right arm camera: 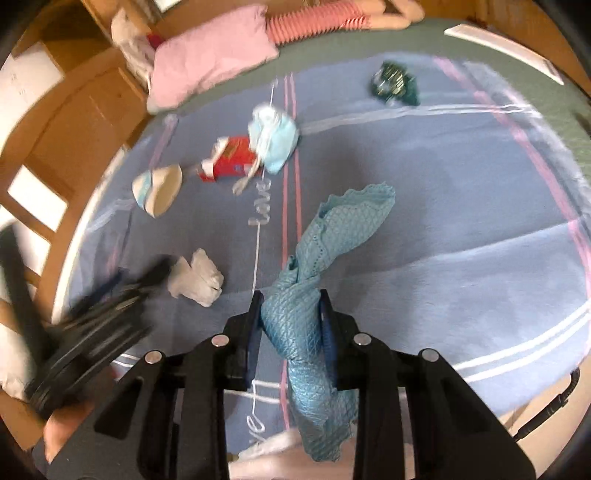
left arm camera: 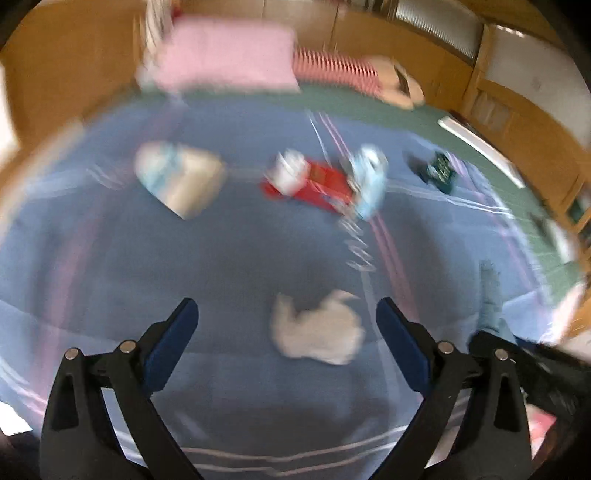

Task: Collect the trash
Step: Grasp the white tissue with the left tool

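Note:
My left gripper (left arm camera: 286, 314) is open just above a crumpled white tissue (left arm camera: 317, 332) on the blue bedspread (left arm camera: 184, 258); the tissue lies between the fingers. In the right wrist view the left gripper (right arm camera: 140, 273) is blurred beside that tissue (right arm camera: 195, 277). My right gripper (right arm camera: 290, 306) is shut on a light blue textured bag (right arm camera: 332, 236), whose top edge sticks up. Farther up the bed lie a red wrapper (right arm camera: 232, 158), a pale blue crumpled piece (right arm camera: 273, 136), a beige and blue packet (right arm camera: 159, 188) and a dark green wrapper (right arm camera: 395, 83).
A pink pillow (right arm camera: 210, 51) and a red striped cushion (right arm camera: 317, 18) lie at the head of the bed. Wooden furniture (right arm camera: 74, 110) stands along the left side. A white flat strip (right arm camera: 506, 44) lies at the far right on the green sheet.

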`<state>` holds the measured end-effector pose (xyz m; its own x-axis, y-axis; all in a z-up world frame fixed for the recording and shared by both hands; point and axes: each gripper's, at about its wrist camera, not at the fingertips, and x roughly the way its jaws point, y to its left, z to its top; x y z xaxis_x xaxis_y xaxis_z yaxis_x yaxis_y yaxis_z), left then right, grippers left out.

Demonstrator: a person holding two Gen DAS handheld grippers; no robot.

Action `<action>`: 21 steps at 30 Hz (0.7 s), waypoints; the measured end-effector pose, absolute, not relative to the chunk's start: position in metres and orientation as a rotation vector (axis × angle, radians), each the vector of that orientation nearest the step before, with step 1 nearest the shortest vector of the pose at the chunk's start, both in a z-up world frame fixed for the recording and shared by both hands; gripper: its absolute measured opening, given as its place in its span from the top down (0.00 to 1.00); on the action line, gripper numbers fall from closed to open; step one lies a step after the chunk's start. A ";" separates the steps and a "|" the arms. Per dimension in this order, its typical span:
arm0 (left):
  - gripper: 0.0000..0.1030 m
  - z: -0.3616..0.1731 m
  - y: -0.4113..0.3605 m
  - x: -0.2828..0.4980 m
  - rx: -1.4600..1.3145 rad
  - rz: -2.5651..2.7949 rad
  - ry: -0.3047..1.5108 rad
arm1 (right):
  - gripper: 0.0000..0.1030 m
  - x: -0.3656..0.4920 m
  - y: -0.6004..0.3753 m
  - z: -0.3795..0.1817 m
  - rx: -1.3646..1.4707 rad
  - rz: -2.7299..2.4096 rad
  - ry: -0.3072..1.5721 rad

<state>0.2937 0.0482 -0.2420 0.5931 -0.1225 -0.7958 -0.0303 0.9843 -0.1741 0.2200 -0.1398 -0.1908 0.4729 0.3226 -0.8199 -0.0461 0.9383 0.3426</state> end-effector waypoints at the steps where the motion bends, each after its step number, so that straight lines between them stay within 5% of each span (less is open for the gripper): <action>1: 0.18 -0.248 0.047 0.301 -0.207 -0.067 0.968 | 0.71 0.214 -0.147 -0.184 0.320 0.226 1.035; 5: 0.30 -0.270 0.033 0.324 -0.138 -0.068 1.055 | 0.71 0.196 -0.170 -0.164 0.403 0.232 0.972; 8: 0.49 -0.275 0.025 0.323 -0.103 -0.098 1.085 | 0.71 0.185 -0.176 -0.157 0.411 0.238 0.959; 10: 0.71 -0.274 0.021 0.319 -0.065 -0.123 1.080 | 0.71 0.178 -0.176 -0.154 0.400 0.230 0.953; 21: 0.79 -0.189 0.019 0.235 0.061 -0.025 0.782 | 0.71 0.145 -0.168 -0.129 0.335 0.236 0.903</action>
<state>0.2350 0.0187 -0.1888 0.7090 0.0005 -0.7052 0.0450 0.9979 0.0460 0.1454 -0.1680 -0.1295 0.5988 0.3386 -0.7258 -0.0599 0.9226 0.3810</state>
